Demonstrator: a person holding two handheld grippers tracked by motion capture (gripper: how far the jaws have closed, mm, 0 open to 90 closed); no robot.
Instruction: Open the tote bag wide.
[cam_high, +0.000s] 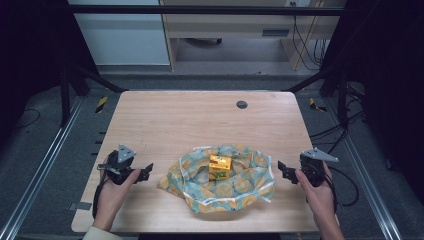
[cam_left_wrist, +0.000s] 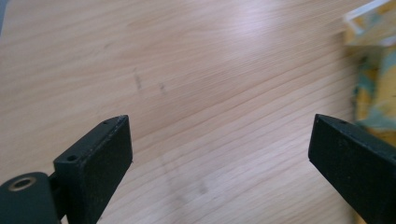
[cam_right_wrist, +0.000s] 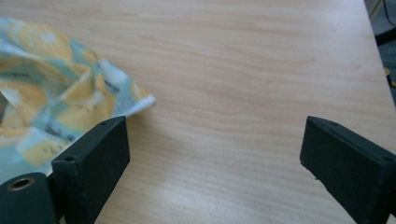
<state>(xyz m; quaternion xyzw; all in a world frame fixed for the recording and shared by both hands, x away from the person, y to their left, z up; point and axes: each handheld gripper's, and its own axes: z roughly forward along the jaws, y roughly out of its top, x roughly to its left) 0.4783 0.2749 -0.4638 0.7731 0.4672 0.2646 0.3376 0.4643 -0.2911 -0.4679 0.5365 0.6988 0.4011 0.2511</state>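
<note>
One small yellow box (cam_high: 220, 167) sits upright in the middle of one crumpled cloth (cam_high: 239, 189), teal with a yellow fruit print and a white hem. The cloth lies on the wooden table (cam_high: 170, 120) close to its near edge, about midway between the left and right edges. Two grippers flank it, each held in one hand. The left gripper (cam_high: 148, 171) rests near the near-left corner, just beside the cloth, its jaws spread wide over bare wood. The right gripper (cam_high: 281, 169) sits by the right edge, jaws likewise wide apart and empty, one jaw close to a cloth corner (cam_right_wrist: 140, 100). One dark round grommet (cam_high: 242, 104) lies near the far edge.
</note>
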